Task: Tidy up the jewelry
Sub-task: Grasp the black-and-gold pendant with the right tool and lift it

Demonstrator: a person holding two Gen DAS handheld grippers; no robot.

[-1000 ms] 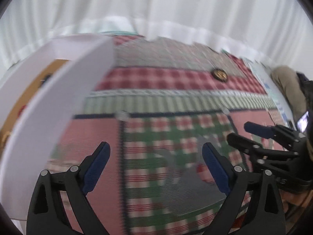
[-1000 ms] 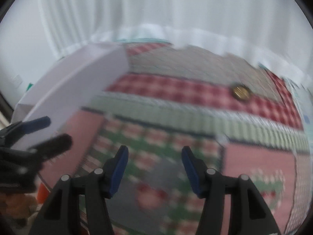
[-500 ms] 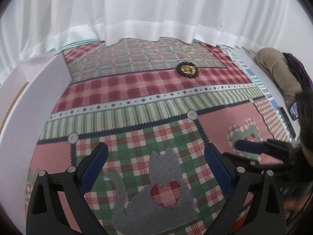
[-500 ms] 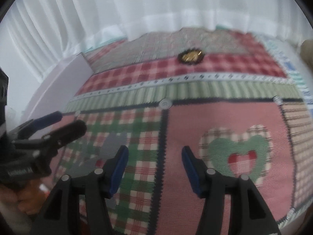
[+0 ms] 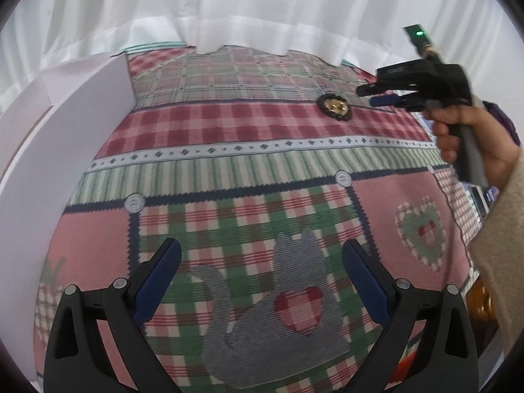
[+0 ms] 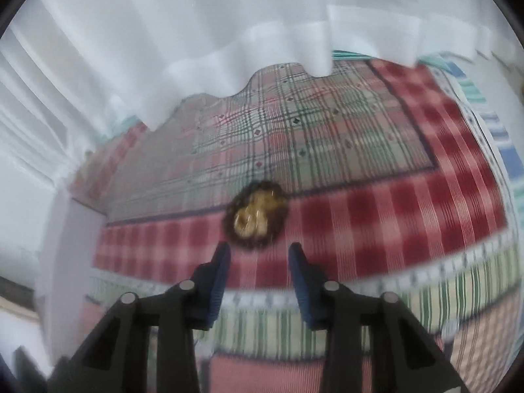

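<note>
While the left gripper is hanging over the grey cat patch of the patchwork cloth, its jaws are standing wide and released, with nothing between them. In the left wrist view the brooch is lying far up the cloth on the red check band, well apart from these jaws. The right gripper, held in a hand, is sitting just beside the brooch, on the side away from the white box wall; the right is plainly the nearer tool.

In the right wrist view, the right gripper is pointing at the brooch, which is lying just beyond the fingertips and a little toward the box wall from the centre line. The jaws have just been closing; they are standing part-open, with only cloth between them and the pads touching nothing. The brooch is looking like a rounded gold piece inside a dark scalloped rim, roughly as wide as long, so no clear long axis is showing; the frame is blurred and finer detail cannot be told. Judgement: the coming move is turning on a short reach forward, since the gap is looking narrower than the piece.
</note>
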